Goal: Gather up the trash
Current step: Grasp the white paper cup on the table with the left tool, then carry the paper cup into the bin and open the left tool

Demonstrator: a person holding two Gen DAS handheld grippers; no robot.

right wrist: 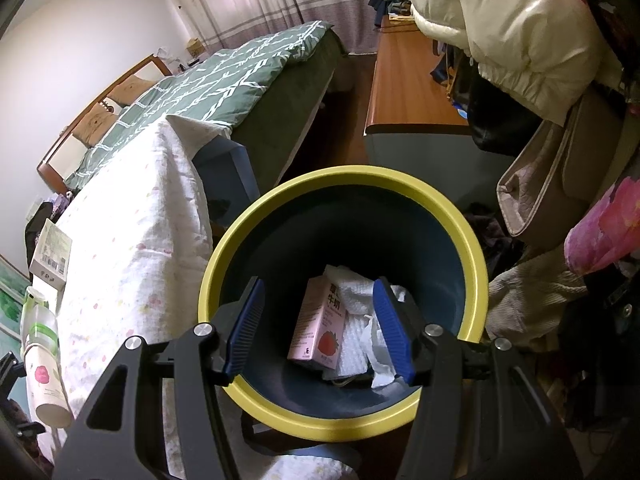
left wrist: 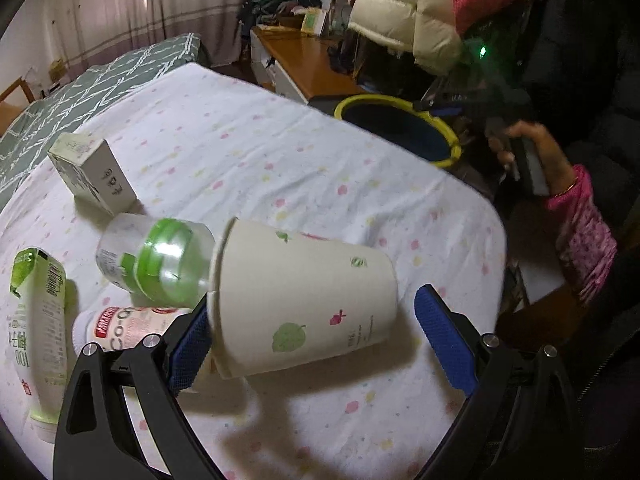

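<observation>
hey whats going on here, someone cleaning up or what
Someone is clearing trash off a cloth-covered table with two handheld grippers. The left gripper is open around a paper cup lying on its side, not yet clamped. The right gripper hangs open and empty over the yellow-rimmed bin, where a pink milk carton and tissue already lie.

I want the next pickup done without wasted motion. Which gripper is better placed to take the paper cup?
Left. The left gripper is open, its pads either side of the paper cup lying on the table cloth. The right gripper hangs open and empty over the bin, away from the table.
</observation>
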